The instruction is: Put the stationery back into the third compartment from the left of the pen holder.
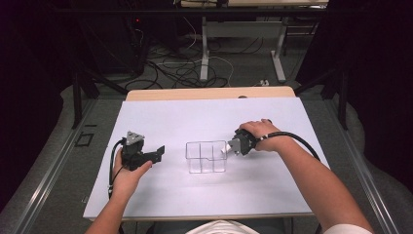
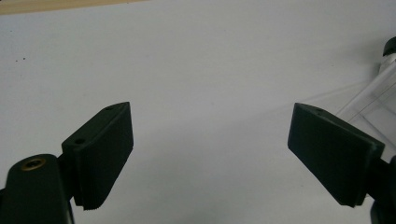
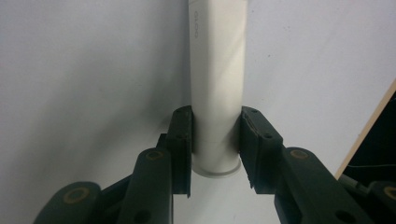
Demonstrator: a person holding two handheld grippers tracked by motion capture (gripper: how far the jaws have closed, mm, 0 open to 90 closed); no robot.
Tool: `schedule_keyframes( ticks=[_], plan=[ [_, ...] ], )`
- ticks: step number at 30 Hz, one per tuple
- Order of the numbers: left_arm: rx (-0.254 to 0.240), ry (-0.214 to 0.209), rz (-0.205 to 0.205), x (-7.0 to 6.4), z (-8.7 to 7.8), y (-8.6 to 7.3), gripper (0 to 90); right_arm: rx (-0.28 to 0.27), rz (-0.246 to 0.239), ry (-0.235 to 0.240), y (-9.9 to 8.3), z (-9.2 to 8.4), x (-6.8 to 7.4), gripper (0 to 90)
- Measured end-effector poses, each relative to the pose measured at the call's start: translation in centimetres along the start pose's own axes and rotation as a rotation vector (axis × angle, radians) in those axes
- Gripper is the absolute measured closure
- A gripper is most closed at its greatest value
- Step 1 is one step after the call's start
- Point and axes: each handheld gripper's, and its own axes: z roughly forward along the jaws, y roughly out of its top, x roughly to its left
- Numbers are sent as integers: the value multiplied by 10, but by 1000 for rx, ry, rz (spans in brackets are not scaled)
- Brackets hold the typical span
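A clear plastic box (image 1: pixel 206 157) with inner dividers stands in the middle of the white table (image 1: pixel 160 117). My right gripper (image 1: pixel 230 147) is just right of the box and is shut on a white tube (image 1: pixel 225 148). In the right gripper view the two pads clamp the white tube (image 3: pixel 217 84) near its lower end, and my right gripper (image 3: pixel 215 144) has the rest of the tube reaching away over the white surface. My left gripper (image 1: pixel 158 152) rests left of the box with its jaws wide apart. Nothing lies between them in my left gripper (image 2: pixel 210 154) view, where the clear box (image 2: pixel 373 100) shows at the right edge.
The white sheet covers a wooden tabletop whose far edge (image 1: pixel 209 92) shows bare. Beyond it are desk legs (image 1: pixel 204 53) and loose cables (image 1: pixel 170 68) on the floor. Metal rails run along both sides of the table.
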Motion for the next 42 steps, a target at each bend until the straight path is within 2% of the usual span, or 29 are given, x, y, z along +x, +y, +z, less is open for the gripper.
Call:
schedule_keyframes(
  ticks=[1,3,7,8,10,14,16,21,27,28,29,30,31,32,33,35,36,37,38,39,40,41,42],
  plan=[
    [-1,-1,-1,0,0,0,142,8,-4,18,0,-2,-1,667],
    [-3,-9,-13,0,-1,1,142,9,-4,-31,-2,-7,0,667],
    [-10,-26,-33,-1,-3,3,142,12,6,-62,-5,-16,1,667],
    [-12,-30,-35,-1,-4,4,142,18,-5,-66,-5,-19,0,667],
    [-20,-35,-42,-2,-4,5,142,27,9,-98,-7,-25,2,667],
    [-27,-47,-47,-4,-6,6,142,28,9,-144,-11,-38,0,667],
    [-24,-53,-47,-4,-7,7,142,33,30,-174,-12,-44,3,667],
    [-20,-70,-49,-6,-8,9,143,32,33,-238,-12,-60,8,666],
    [-34,-84,-51,-9,-10,13,145,54,-13,-288,-5,-79,13,666],
    [-38,-87,-51,-9,-10,14,145,56,4,-304,-4,-80,16,666],
    [-29,-95,-51,-10,-11,15,145,68,-1,-294,-3,-84,15,666],
    [-31,-97,-49,-10,-11,15,145,68,-21,-322,-1,-86,15,666],
    [-32,-100,-49,-11,-12,16,145,68,-14,-337,-1,-87,16,666],
    [-45,-99,-49,-12,-11,16,145,84,-17,-329,1,-91,15,666],
    [-34,-103,-45,-12,-13,17,144,80,-16,-346,2,-92,15,667],
    [-37,-111,-42,-13,-13,18,144,96,-13,-351,4,-96,16,667],
    [-39,-113,-43,-14,-13,18,144,86,-17,-375,4,-96,16,667],
    [-33,-116,-41,-14,-14,19,144,97,-27,-362,6,-98,15,667],
    [-37,-121,-39,-15,-14,19,144,98,-30,-385,7,-99,17,667],
    [-45,-121,-40,-16,-14,20,144,113,-35,-377,8,-100,17,667],
    [-37,-126,-35,-16,-16,21,144,116,-52,-403,10,-101,18,667],
    [-38,-128,-34,-16,-17,22,144,125,-59,-399,11,-102,18,667],
    [-41,-136,-37,-17,-17,23,142,126,-71,-423,13,-103,19,667]
  ],
)
